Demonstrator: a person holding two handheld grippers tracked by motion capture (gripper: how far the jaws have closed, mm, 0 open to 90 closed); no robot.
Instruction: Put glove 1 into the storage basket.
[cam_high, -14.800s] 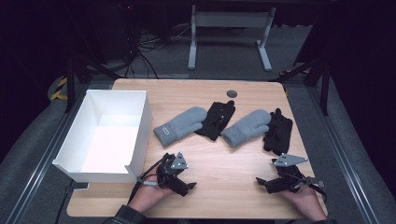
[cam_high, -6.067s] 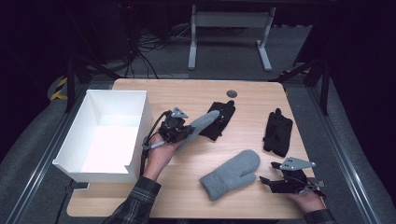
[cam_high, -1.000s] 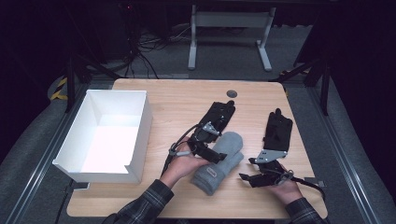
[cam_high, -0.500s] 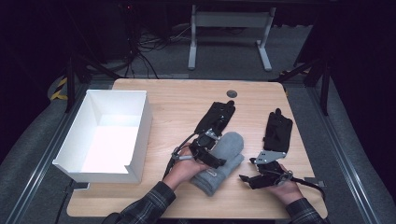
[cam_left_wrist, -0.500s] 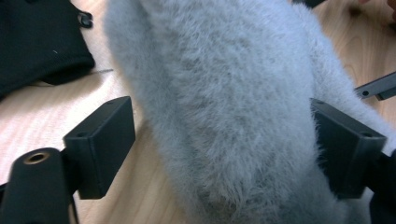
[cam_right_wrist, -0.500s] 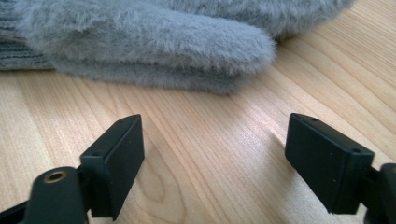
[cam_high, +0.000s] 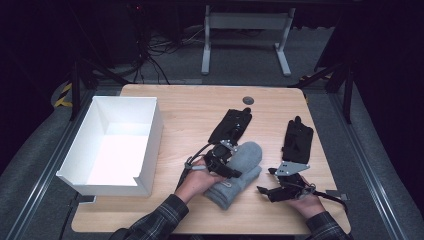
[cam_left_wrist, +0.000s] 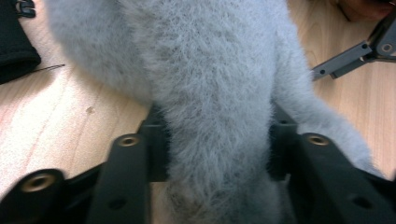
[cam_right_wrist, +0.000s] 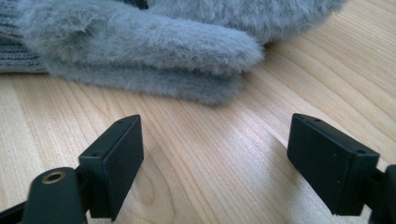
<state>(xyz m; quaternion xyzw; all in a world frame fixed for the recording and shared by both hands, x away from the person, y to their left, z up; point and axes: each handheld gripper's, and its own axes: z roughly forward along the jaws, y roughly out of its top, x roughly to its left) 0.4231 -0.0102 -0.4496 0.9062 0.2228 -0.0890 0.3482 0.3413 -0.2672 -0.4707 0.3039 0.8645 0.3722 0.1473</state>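
Observation:
Two fluffy grey mittens (cam_high: 246, 161) lie stacked on the wooden table (cam_high: 190, 107), near its front middle. My left gripper (cam_high: 227, 161) reaches over them from the left. Its jaws have just been closing, and in the left gripper view they press into the grey mitten (cam_left_wrist: 215, 70) from both sides, so the left gripper (cam_left_wrist: 217, 140) is shut on it. My right gripper (cam_high: 265, 181) rests on the table just right of the mittens. In the right gripper view it (cam_right_wrist: 215, 158) stands open over bare wood, a little short of the mittens' (cam_right_wrist: 140, 42) edge.
A black glove (cam_high: 231, 125) lies just behind the mittens and a second black glove (cam_high: 298, 141) lies behind my right hand. A white open box (cam_high: 151, 142) stands at the table's left. A round grommet (cam_high: 247, 100) sits near the back edge.
The left gripper's jaws have closed onto the grey mitten where they stood wider before. The right gripper has kept its place.

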